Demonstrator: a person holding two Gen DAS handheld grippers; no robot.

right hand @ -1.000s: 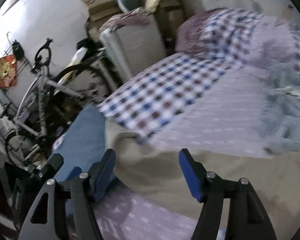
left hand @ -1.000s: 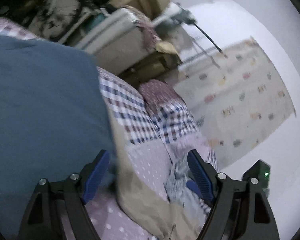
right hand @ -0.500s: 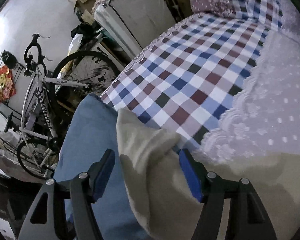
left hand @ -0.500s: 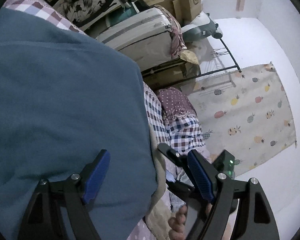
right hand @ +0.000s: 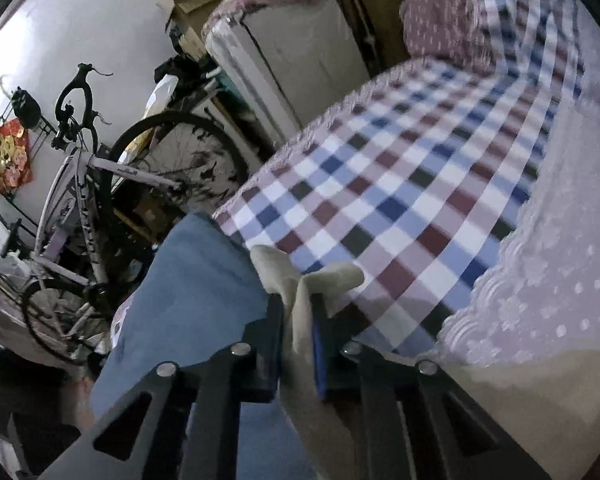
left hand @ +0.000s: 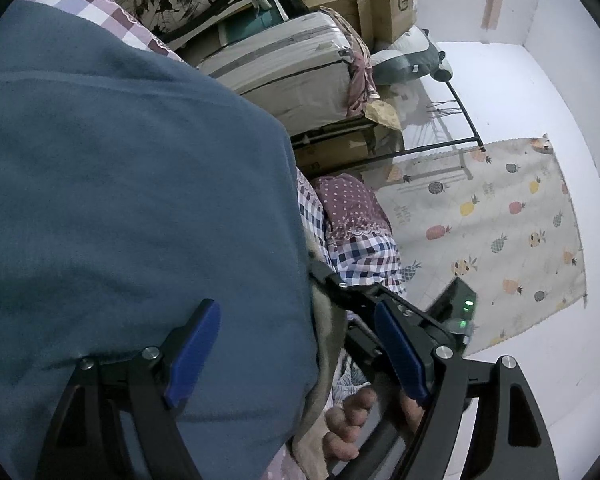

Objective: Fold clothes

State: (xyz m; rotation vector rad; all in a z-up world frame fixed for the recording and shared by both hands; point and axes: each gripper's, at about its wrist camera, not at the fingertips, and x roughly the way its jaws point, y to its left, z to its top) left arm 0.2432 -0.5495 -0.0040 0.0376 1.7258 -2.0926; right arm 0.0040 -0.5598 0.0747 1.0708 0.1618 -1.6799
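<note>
Your right claw (right hand: 298, 344) is pinched tight on a corner of the beige garment (right hand: 304, 280), low in the centre of its view, with the fabric bunched up between the blue pads. Your left claw (left hand: 296, 354) stands wide apart and grips nothing; the blue garment (left hand: 132, 200) fills the left of its frame. Both clothes lie on the checked bed cover (right hand: 400, 200). A bicycle (right hand: 84, 184) leans at the left.
</note>
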